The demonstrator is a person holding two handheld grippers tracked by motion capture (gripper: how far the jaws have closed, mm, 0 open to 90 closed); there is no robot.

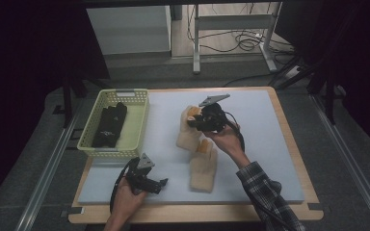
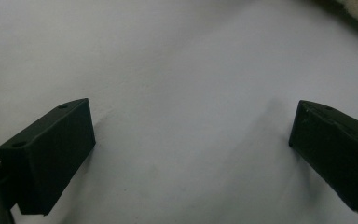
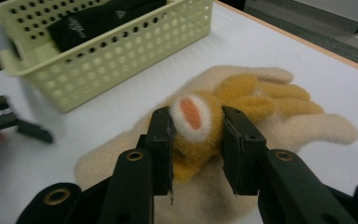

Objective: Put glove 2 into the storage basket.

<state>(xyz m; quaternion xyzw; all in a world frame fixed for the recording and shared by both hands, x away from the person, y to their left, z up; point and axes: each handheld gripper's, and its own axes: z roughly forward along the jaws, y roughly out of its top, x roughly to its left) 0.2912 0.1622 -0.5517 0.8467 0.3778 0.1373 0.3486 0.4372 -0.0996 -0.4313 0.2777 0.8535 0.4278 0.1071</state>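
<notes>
Two fluffy cream gloves lie on the white mat point(image 1: 265, 134). My right gripper point(image 1: 191, 121) is shut on the far cream glove point(image 1: 187, 134), lifting its upper part. In the right gripper view the jaws point(image 3: 196, 140) pinch an orange-tan fold with a white and orange patch, and the rest of that glove point(image 3: 279, 126) spreads on the mat behind. The second cream glove point(image 1: 203, 166) lies flat nearer the front. My left gripper point(image 1: 162, 183) rests low over the mat at the front left, open point(image 2: 191, 140) with nothing between its jaws.
A pale yellow perforated basket point(image 1: 124, 91) stands at the mat's left and holds black gloves point(image 1: 110, 125); it shows close behind in the right gripper view point(image 3: 121, 56). The wooden table edge point(image 1: 289, 139) frames the mat. Cables and desk legs lie beyond the table.
</notes>
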